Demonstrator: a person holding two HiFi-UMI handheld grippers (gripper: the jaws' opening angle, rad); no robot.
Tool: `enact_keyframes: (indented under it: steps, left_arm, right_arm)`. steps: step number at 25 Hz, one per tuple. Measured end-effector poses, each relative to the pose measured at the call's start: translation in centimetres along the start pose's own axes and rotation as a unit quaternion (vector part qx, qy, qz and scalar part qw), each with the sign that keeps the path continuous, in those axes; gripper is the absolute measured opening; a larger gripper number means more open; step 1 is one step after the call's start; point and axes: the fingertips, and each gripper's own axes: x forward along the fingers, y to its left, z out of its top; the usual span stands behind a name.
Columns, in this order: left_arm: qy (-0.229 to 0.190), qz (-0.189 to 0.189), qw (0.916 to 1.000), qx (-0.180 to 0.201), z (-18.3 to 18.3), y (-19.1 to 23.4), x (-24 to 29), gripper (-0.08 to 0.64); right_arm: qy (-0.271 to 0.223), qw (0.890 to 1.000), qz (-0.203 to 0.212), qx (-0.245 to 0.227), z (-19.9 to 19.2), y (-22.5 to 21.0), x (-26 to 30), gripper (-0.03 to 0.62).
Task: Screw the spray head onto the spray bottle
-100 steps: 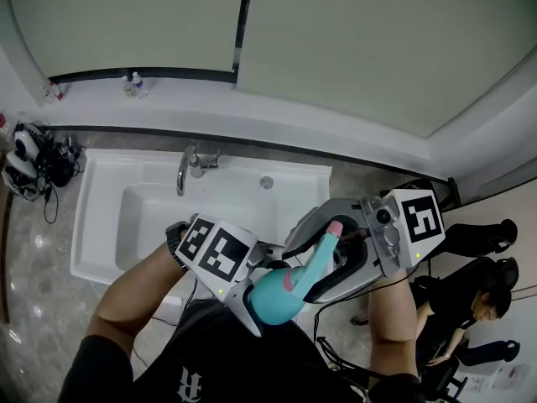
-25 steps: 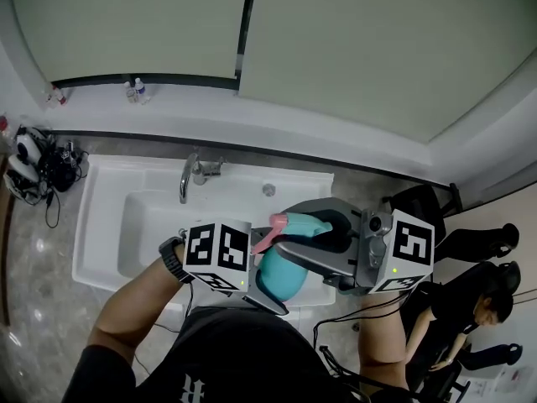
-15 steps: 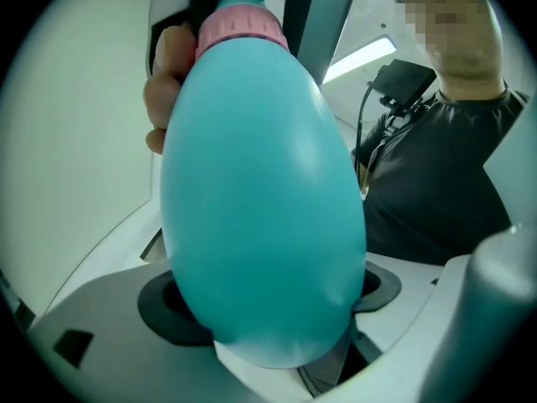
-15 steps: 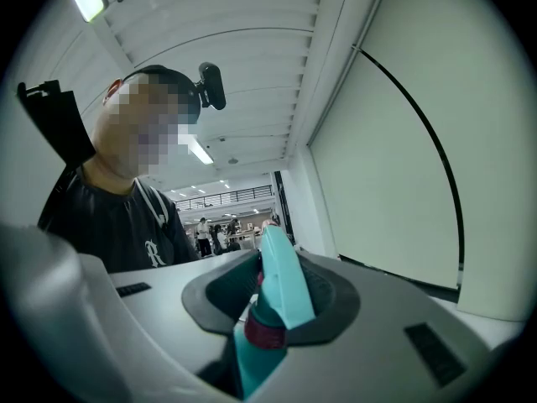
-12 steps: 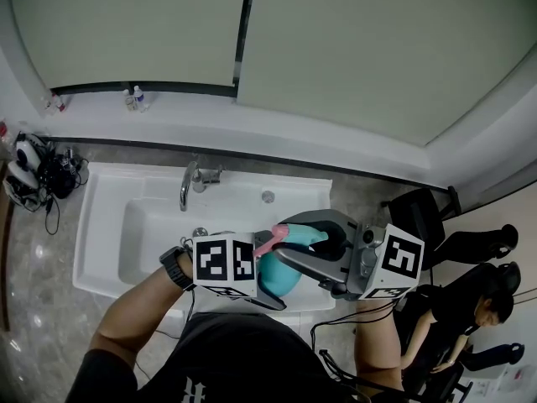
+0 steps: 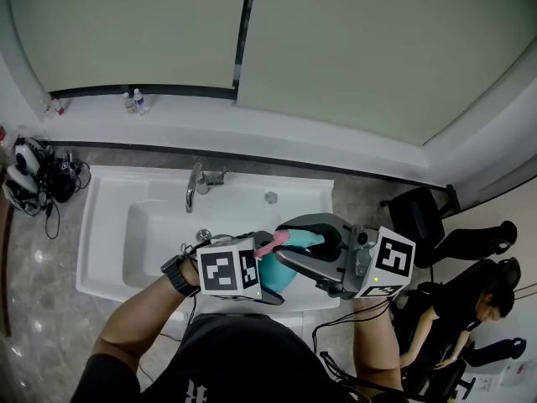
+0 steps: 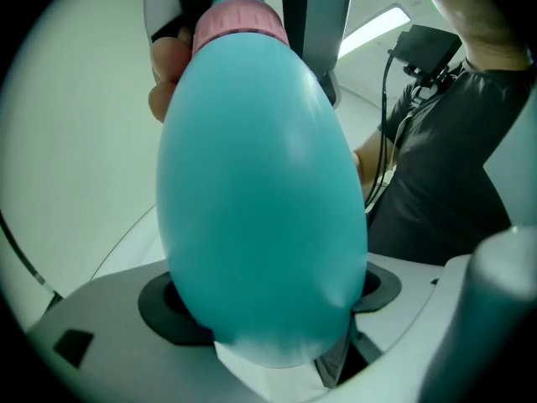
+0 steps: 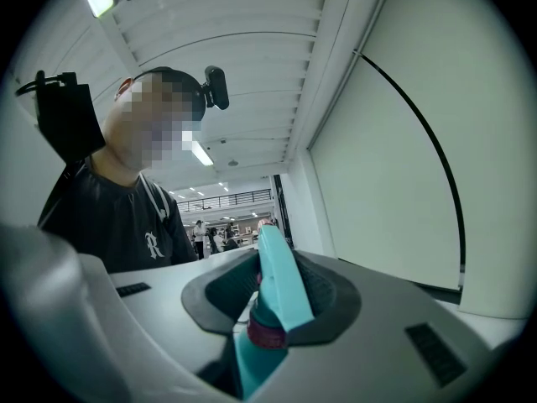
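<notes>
Head view, looking steeply down over a white sink (image 6: 94, 225) set in a grey stone worktop (image 6: 362, 193), with the tap (image 6: 195, 188) at its far rim. Left claw (image 6: 262, 290), carrying its marker cube, is closed on the rounded body of the teal spray bottle (image 6: 273, 274); in the left gripper view the spray bottle (image 7: 264, 217) fills the frame, its base seated between the two dark pads. Right claw (image 6: 306, 243) is closed narrowly on the teal spray head (image 6: 295, 240), whose pink trigger (image 6: 267, 246) points toward the left claw. In the right gripper view the spray head (image 8: 277, 284) stands edge-on between the pads. The pink collar (image 7: 239, 23) sits on the bottle's neck, just below the right claw's grey fingers (image 7: 315, 23). Bottle and head are held in the air above the sink's near edge, in front of the person's torso
</notes>
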Motion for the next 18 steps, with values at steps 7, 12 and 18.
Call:
enact_keyframes:
  steps: [7,12,18]
  left_arm:
    - [-0.024,-0.053,0.9982,0.016,-2.1,-2.9,-0.6,0.449]
    - [-0.029,-0.083,0.9958,0.026,-3.1,-4.3,-0.7,0.449]
    - [-0.026,-0.094,0.9944,0.041,-2.7,-5.3,-1.1,0.449]
  right_arm:
    - [0.011,0.999,-0.026,0.016,-2.0,1.4,2.2,0.094]
    - [0.011,0.998,-0.052,0.020,-2.9,2.0,2.8,0.094]
    - [0.004,0.998,-0.068,0.009,-2.3,2.9,2.8,0.094]
